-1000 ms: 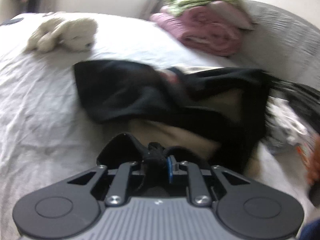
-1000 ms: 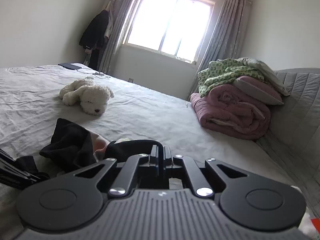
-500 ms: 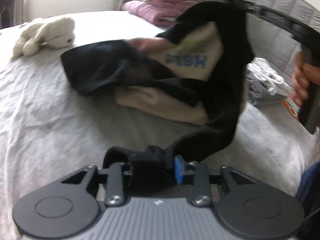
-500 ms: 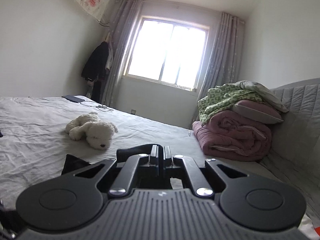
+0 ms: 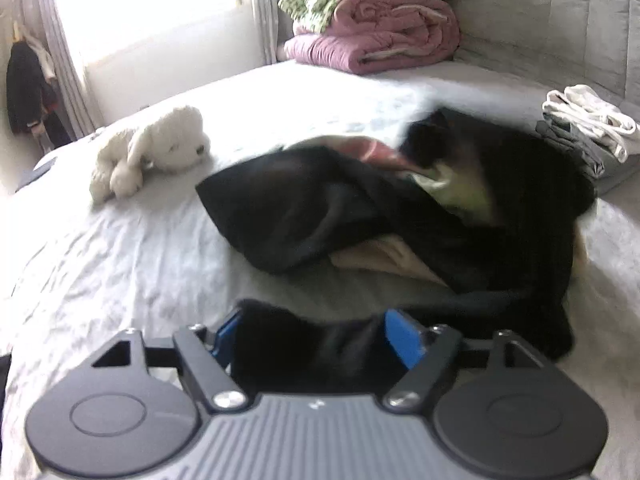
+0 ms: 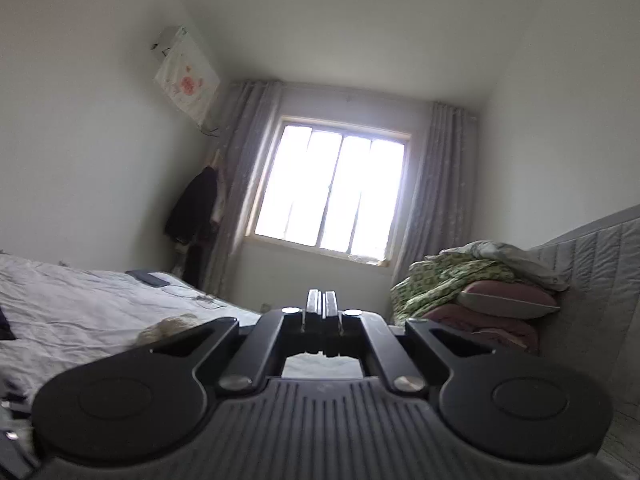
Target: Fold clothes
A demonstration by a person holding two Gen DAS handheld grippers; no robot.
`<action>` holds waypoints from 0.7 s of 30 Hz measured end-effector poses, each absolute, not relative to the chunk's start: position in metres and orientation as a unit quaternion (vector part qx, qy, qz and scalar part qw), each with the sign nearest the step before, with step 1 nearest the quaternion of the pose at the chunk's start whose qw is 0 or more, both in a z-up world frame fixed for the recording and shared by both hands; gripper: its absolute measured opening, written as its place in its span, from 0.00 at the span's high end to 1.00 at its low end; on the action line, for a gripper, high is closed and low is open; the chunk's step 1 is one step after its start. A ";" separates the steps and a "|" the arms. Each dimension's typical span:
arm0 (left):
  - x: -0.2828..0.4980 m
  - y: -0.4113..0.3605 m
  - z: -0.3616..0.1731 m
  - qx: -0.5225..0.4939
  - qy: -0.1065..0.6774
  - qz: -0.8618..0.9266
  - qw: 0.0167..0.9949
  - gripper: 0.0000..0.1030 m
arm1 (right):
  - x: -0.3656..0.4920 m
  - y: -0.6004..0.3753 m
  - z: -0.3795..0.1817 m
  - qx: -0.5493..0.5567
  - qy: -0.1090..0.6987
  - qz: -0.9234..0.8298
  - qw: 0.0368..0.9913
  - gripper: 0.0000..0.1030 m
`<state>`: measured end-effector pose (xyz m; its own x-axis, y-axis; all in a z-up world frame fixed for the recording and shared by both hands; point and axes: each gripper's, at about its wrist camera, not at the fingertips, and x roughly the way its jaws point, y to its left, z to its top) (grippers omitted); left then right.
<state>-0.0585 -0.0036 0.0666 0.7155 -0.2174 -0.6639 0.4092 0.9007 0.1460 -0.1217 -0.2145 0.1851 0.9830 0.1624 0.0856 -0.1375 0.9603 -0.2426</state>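
A crumpled black garment (image 5: pixel 400 216) lies on the bed (image 5: pixel 120 264), motion-blurred, over a beige garment (image 5: pixel 384 256). One end of the black cloth runs down between the fingers of my left gripper (image 5: pixel 316 332). That gripper is open, its blue pads (image 5: pixel 402 336) standing wide apart on either side of the cloth. In the right wrist view my right gripper (image 6: pixel 320 302) is shut and tilted up toward the window (image 6: pixel 332 192). No cloth shows at its fingertips, and the garment is out of that view.
A white plush dog (image 5: pixel 152 152) lies left of the garments. Folded white and grey clothes (image 5: pixel 588 136) sit at the right by the padded headboard (image 5: pixel 560 12). Rolled pink and green quilts (image 5: pixel 380 36) are stacked at the back. A dark coat (image 6: pixel 196 208) hangs by the curtain.
My left gripper has opened from shut on the black cloth. The lifted garment has dropped back onto the bed. My right gripper has tilted upward, and the black cloth no longer shows at its tips.
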 end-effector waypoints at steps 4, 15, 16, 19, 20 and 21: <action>-0.046 -0.004 0.062 0.115 0.351 -0.177 0.912 0.25 | -0.098 -0.201 0.161 -0.162 0.029 0.101 0.981 1.00; -0.035 0.009 0.064 0.074 0.366 -0.152 0.915 0.25 | -0.069 -0.201 0.127 -0.102 0.184 0.131 0.969 0.44; -0.034 0.010 0.064 0.071 0.367 -0.148 0.915 0.25 | -0.069 -0.201 0.124 -0.096 0.196 0.129 0.967 0.44; -0.031 0.001 0.065 0.077 0.365 -0.157 0.915 0.21 | -0.068 -0.207 0.111 -0.072 0.240 0.119 0.961 0.43; -0.029 -0.002 0.066 0.077 0.360 -0.161 0.916 0.19 | -0.069 -0.208 0.106 -0.069 0.255 0.113 0.958 0.43; -0.028 -0.005 0.067 0.077 0.355 -0.165 0.917 0.18 | -0.069 -0.209 0.101 -0.067 0.271 0.107 0.954 0.43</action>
